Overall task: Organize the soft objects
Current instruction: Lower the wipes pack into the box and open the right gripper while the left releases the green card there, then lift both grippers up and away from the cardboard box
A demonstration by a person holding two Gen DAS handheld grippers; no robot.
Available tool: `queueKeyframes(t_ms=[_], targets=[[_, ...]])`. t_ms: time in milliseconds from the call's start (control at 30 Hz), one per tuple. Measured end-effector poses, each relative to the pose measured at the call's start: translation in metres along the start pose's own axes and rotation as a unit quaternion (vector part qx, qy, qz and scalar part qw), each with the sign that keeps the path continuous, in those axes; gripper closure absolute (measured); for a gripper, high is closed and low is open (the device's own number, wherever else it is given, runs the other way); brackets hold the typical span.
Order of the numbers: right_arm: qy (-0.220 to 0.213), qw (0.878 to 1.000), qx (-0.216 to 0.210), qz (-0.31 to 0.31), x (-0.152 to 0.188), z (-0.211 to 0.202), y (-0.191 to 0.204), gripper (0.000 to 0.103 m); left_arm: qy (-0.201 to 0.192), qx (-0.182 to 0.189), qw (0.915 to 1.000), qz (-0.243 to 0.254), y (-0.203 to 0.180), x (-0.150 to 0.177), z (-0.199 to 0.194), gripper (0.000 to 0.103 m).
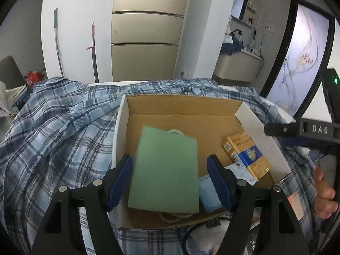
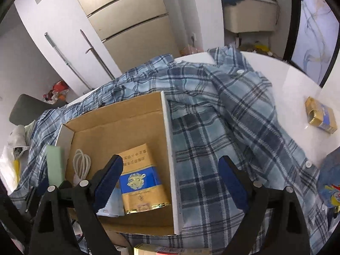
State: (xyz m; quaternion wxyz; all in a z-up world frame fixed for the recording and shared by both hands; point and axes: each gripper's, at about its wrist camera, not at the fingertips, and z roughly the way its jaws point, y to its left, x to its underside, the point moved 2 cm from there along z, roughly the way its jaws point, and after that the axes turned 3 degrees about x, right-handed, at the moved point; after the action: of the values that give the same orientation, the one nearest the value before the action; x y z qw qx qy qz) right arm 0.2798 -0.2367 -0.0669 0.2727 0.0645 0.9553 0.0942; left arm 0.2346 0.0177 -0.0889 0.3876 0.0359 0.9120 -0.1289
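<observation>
plaid shirt (image 2: pixel 212 114) sprawling rumpled over the white table (image 2: pixel 297 80), wrapping round the cardboard box (image 1: pixel 182 108) on its left, far and right sides, with more cloth running under the box's near edge. lying mostly to the right of the box in the right wrist view, long folds running away from the box's near right corner toward the table's far edge.

cardboard box sitting open-topped on the shirt, holding a green paper bag (image 1: pixel 165 170) at its left-middle, a gold and blue carton (image 1: pixel 248 155) against its right wall, a pale blue packet (image 1: pixel 209 193) near its front, a coil of white cord (image 2: pixel 81 163) by its left wall. second gold carton (image 2: pixel 320 114) lying well to the right of the box, on bare table past the shirt.

left gripper (image 1: pixel 170 182) hanging over the box's front edge, fingers spread, straddling the green bag without pressing it. right gripper (image 2: pixel 170 180) hovering astride the box's right wall, fingers spread wide, left finger over the gold carton, right finger over shirt cloth, pinching nothing.

judging the shirt as the soft thing to gather next: right gripper being nearer, cloth lying directly below and right of its right finger; likely needing a shift right off the box wall and a drop onto a fold, crossing the fold's length.
</observation>
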Motion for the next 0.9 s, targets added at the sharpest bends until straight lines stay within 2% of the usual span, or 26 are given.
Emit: queueKeyframes(t_ms=[33, 100, 267, 333, 400, 467, 600, 667, 800, 867, 900], targets=[[-0.002, 1.0, -0.001, -0.002, 0.0, -0.001, 0.001, 0.013, -0.004, 0.0, 1.0, -0.002, 0.001, -0.001, -0.001, 0.021], [-0.009, 1.0, -0.001, -0.009, -0.001, 0.001, 0.005, 0.013, -0.019, 0.0, 0.9998, -0.001, -0.001, -0.002, -0.007, 0.018], [-0.025, 0.999, -0.004, -0.027, -0.001, -0.006, 0.012, 0.013, -0.052, -0.008, 0.9983, 0.024, -0.01, -0.007, -0.027, 0.018], [-0.038, 0.999, 0.002, -0.034, -0.001, -0.012, 0.014, 0.013, -0.071, -0.024, 0.9963, 0.042, -0.017, -0.01, -0.04, 0.018], [-0.046, 0.998, 0.0, -0.04, -0.002, -0.019, 0.017, 0.013, -0.109, -0.04, 0.9908, 0.07, -0.028, -0.014, -0.061, 0.018], [-0.051, 0.998, -0.008, -0.042, -0.003, -0.026, 0.019, 0.013, -0.133, -0.041, 0.9871, 0.079, -0.036, -0.017, -0.075, 0.018], [-0.071, 0.996, -0.017, -0.051, -0.004, -0.043, 0.023, 0.013, -0.174, -0.026, 0.9817, 0.073, -0.043, -0.023, -0.106, 0.017], [-0.086, 0.994, -0.021, -0.058, -0.006, -0.055, 0.027, 0.013, -0.191, -0.024, 0.9781, 0.078, -0.048, -0.027, -0.121, 0.014], [-0.125, 0.988, -0.031, -0.08, -0.008, -0.089, 0.035, 0.013, -0.241, -0.002, 0.9666, 0.088, -0.061, -0.032, -0.159, 0.012], [-0.15, 0.984, -0.033, -0.093, -0.006, -0.111, 0.038, 0.01, -0.254, -0.006, 0.9625, 0.096, -0.068, -0.034, -0.176, 0.009], [-0.162, 0.981, -0.032, -0.097, -0.004, -0.121, 0.039, 0.008, -0.261, -0.003, 0.9604, 0.097, -0.071, -0.035, -0.184, 0.003]])
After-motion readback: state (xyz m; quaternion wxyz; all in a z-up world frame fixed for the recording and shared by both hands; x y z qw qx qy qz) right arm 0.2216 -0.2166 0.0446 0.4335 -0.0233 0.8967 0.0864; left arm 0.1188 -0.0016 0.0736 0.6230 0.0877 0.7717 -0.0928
